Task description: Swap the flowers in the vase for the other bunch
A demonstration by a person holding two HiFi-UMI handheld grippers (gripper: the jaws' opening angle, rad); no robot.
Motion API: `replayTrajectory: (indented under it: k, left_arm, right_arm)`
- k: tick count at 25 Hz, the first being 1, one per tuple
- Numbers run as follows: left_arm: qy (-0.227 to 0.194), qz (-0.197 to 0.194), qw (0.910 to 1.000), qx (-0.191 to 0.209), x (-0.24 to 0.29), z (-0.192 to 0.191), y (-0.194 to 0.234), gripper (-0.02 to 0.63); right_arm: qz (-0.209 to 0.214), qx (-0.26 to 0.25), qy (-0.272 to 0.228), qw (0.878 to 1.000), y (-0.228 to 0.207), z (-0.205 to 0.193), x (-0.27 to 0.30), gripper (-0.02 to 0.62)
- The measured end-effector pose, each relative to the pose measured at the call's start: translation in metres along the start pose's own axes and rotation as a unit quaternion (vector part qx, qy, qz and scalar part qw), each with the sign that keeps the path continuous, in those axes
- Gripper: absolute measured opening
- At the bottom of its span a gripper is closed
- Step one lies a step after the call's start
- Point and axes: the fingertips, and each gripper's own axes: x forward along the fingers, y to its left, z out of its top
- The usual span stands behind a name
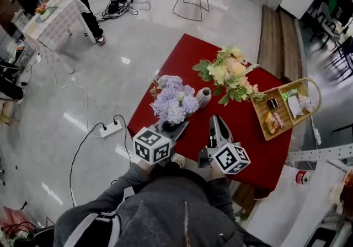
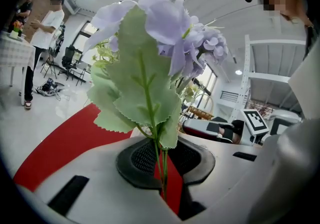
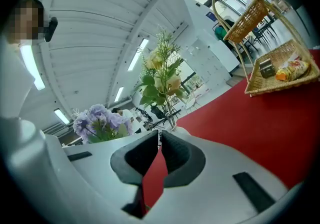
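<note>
Left gripper view: the left gripper [image 2: 162, 168] has its jaws clamped on the stems of the purple hydrangea bunch [image 2: 175, 23], near the red table's [image 1: 193, 53] near-left edge. The right gripper [image 3: 160, 143] has its jaws together, empty. Farther off, the yellow bunch [image 1: 229, 75] sits in the grey vase [image 1: 203, 97].

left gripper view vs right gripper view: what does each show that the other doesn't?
Only the left gripper view: the left gripper clamped on the green stems of the purple bunch, and two people by a checked table in the background.
Only the right gripper view: the right gripper seen along its own jaws, which are shut on nothing, and the snacks in the wicker basket.
Both: the purple bunch and the red table.
</note>
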Motion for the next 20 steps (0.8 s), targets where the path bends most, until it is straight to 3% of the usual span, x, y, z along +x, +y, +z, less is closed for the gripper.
replayTrajectory:
  k: [8,20]
  left_arm:
    - [0.002,0.02,0.9997,-0.013,-0.011,-0.007,0.004,0.049]
    - [-0.007,0.026,0.9996,-0.002,-0.011,0.005,0.011,0.049]
  right_arm:
    - [0.023,-0.001,-0.009,1.0,0.01,-0.004,-0.006,0.014]
    - [-0.008,-0.048,-0.054,0.997,0.002,0.014,-0.012,0.024]
